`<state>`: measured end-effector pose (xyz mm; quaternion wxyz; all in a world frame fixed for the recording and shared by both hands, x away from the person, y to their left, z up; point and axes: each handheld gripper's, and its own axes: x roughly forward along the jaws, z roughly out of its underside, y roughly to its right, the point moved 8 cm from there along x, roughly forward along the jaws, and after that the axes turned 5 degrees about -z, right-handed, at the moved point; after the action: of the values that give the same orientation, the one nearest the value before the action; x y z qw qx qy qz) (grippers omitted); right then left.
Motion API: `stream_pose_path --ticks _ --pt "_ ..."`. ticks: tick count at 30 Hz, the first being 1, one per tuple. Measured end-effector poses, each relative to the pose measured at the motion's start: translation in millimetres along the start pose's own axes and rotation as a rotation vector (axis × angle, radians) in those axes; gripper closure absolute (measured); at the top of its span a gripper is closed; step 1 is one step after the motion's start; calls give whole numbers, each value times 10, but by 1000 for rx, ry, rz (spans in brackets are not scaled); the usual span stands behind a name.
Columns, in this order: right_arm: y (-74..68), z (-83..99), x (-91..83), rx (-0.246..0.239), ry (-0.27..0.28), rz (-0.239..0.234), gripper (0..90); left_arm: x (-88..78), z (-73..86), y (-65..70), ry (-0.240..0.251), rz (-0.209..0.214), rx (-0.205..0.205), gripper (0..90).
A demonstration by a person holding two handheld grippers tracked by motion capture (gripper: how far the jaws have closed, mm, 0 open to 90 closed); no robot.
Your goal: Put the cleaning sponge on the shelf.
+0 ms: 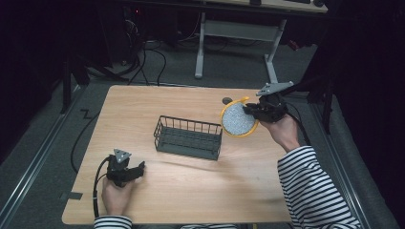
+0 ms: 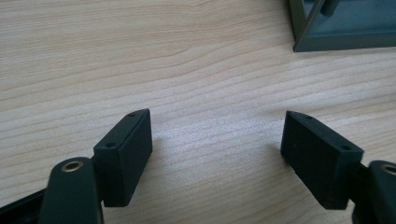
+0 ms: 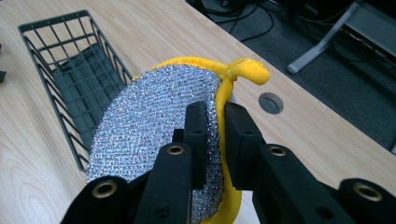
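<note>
Pinching a round scouring pad (image 1: 237,119) by its edge, the right hand-held gripper (image 1: 255,110) sits at the right of centre in the high view, lifted clear of the desk (image 1: 191,191). The pad has a glittery silver face and a yellow rim with a small yellow loop at the top. In the right hand-held gripper view the two black jaws are drawn almost together, with the pad (image 3: 154,121) clamped between them where the silver mesh meets the yellow border (the silver face is turned toward the left of that frame). The pad hangs just right of a dark wire basket (image 1: 188,137), which stands at the middle of the desk; pad and basket are close but apart in the high view. A round cable hole (image 3: 271,103) shows in the desk surface toward the right of the right hand-held gripper view.

The left hand-held gripper (image 1: 138,169) rests low at the lower left of the high view, held by the person's left hand (image 1: 116,195) in a striped sleeve. Its jaws stand wide apart with bare wood between them, holding nothing, and a corner of the basket (image 2: 343,28) shows at the upper right of the left hand-held gripper view.
</note>
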<state>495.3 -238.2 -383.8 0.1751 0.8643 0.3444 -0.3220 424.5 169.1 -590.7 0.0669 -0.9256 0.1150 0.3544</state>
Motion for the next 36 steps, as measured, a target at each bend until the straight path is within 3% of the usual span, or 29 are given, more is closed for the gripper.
stream_pose_path --ticks 4,20,28,36 --pt "-44 -84 90 13 16 -47 802 0 0 0 0 0 0 255" --pt "-216 -278 579 -41 -18 -97 795 0 0 0 0 0 0 255" --pt "-284 -272 845 -40 -30 -124 790 0 0 0 0 1 0 255" --pt "-387 -247 983 -48 -21 -151 786 1 0 3 -1 4 2 247"
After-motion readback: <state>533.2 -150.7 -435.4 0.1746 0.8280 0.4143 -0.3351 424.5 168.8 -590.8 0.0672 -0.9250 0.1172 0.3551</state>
